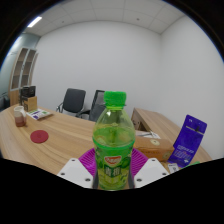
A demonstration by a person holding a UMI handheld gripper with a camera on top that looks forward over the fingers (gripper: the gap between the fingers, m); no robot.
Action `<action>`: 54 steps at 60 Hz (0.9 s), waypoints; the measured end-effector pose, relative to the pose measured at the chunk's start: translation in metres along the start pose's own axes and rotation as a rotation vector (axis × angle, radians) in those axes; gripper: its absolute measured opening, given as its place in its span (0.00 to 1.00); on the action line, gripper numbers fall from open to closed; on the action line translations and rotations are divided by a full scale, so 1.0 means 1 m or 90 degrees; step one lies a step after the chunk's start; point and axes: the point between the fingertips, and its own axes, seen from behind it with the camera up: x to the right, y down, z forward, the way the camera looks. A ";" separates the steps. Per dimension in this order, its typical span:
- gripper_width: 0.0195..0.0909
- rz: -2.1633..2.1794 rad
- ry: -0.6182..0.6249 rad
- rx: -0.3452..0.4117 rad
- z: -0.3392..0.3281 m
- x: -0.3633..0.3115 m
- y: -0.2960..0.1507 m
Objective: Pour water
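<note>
Fingers [113, 172] appearing to be clenching a green translucent plastic bottle [113, 140] with a green screw cap [115, 99], their purple pads [88, 158] pressing in from both sides. Bottle standing upright between the fingers, filling the space just ahead of them, cap on.

Risk: cap looking closed, so tilting now would be pouring nothing; a loose squeeze on the smooth wall could be letting it slip.

Beyond the fingers, a wooden bench [62, 132] stretching away. Off to one side, a round red coaster [40, 136]; to the other, a purple box [187, 139]. No receiving cup visible.
</note>
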 end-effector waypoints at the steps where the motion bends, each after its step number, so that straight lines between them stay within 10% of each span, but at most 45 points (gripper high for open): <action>1: 0.30 -0.014 0.002 -0.003 0.000 -0.001 -0.001; 32: 0.29 -0.598 -0.033 0.002 0.048 -0.209 -0.137; 54: 0.29 -1.092 -0.008 0.023 0.075 -0.308 -0.156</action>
